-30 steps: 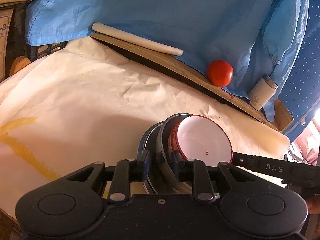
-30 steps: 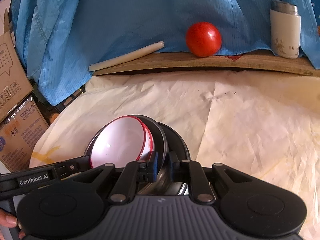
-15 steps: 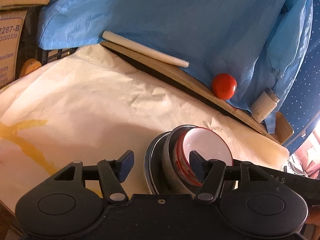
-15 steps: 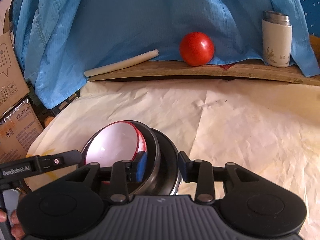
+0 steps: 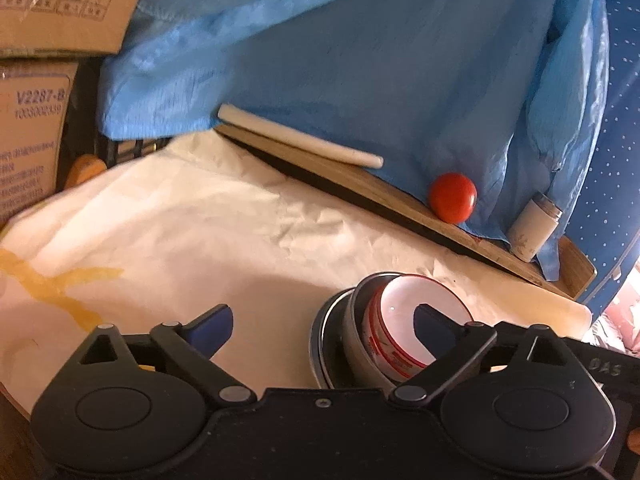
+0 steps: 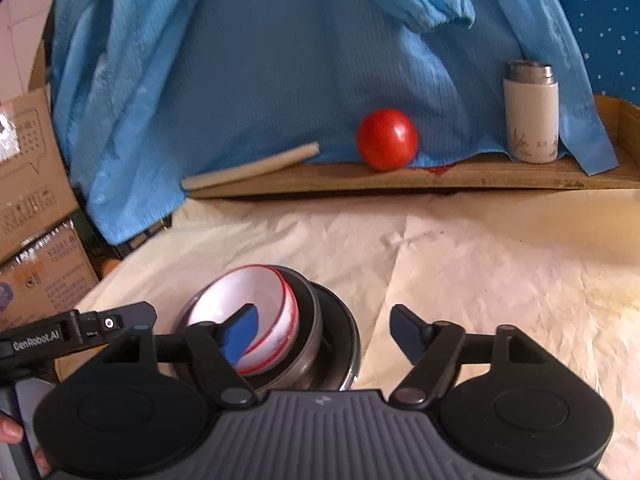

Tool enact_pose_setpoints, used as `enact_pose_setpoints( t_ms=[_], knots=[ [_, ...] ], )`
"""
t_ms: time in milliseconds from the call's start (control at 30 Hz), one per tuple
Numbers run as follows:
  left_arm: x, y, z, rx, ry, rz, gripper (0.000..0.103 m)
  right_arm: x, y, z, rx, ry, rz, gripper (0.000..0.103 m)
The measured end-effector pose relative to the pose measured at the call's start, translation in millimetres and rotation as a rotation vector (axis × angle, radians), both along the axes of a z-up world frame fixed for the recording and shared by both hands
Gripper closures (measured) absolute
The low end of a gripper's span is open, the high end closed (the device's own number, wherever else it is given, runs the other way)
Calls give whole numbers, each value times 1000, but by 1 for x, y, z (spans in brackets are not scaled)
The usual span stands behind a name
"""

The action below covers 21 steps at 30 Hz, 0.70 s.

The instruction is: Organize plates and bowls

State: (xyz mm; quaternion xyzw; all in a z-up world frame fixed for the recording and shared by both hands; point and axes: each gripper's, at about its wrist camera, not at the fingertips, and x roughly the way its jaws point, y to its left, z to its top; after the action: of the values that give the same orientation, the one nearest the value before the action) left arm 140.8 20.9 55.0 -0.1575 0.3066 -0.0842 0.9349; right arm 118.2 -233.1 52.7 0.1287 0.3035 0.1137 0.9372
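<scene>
- Both tools, left tool [image 5: 322,326] and right tool [image 6: 322,326], have just been opening; now wide, gripping nothing.
- Released, the nested bowls [image 6: 256,312] sit stacked near the desk's [image 6: 500,264] front edge; stacking looks done.

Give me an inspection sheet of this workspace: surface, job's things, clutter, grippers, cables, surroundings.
Surface: creased cream paper, yellow stains.
Job's things: red-rimmed white bowl nested in metal bowl on dark plate.
Clutter: tomato, white flask, white stick on wooden board.
Grippers: left gripper and right gripper open, jaws just opened, straddling the stack's rims, not pressing.
Cables: nothing seen.
Surroundings: blue cloth, cardboard boxes.
</scene>
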Motion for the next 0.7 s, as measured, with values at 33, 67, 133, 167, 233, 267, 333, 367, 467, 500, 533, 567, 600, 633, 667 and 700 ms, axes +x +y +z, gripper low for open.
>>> enact_pose_setpoints(
  t_ms=[33,67,133,167,233,267,333,367,467,500,533,567,600,633,667,700],
  knots=[
    [-2,0,0,7,-10,0,3,-4,-1,0,8,-18,-5,16],
    [-4,0,1,13,-24,2,1,-7,-1,0,13,-35,-11,14],
    [-9,0,3,24,-59,14,1,-14,-2,1,17,-68,-20,5],
    [-11,0,4,34,-75,19,1,-18,-2,1,18,-85,-24,2],
    [-17,-1,6,60,-112,34,1,-26,-2,1,22,-124,-27,0],
    [-19,-1,6,70,-125,39,1,-30,-2,1,23,-140,-27,0],
    [-24,-3,7,86,-152,43,1,-38,0,0,19,-171,-31,0],
    [-27,-3,8,91,-161,46,1,-42,2,-1,13,-187,-35,0],
    [-37,-2,7,88,-199,73,1,-56,7,-5,-9,-221,-45,0],
    [-41,-2,6,87,-215,87,1,-61,9,-7,-11,-231,-54,0],
    [-45,-2,5,91,-227,96,1,-66,10,-9,-11,-238,-64,0],
    [-47,-3,4,97,-233,96,1,-70,11,-11,-10,-245,-78,0],
    [-50,-4,3,105,-235,93,1,-74,13,-13,-8,-252,-90,0],
    [-52,-6,2,115,-236,88,1,-79,14,-15,-8,-261,-104,0],
    [-55,-7,1,123,-237,85,1,-83,14,-17,-10,-269,-116,0],
    [-57,-8,-1,131,-239,82,1,-87,15,-18,-13,-279,-130,0]
  ],
)
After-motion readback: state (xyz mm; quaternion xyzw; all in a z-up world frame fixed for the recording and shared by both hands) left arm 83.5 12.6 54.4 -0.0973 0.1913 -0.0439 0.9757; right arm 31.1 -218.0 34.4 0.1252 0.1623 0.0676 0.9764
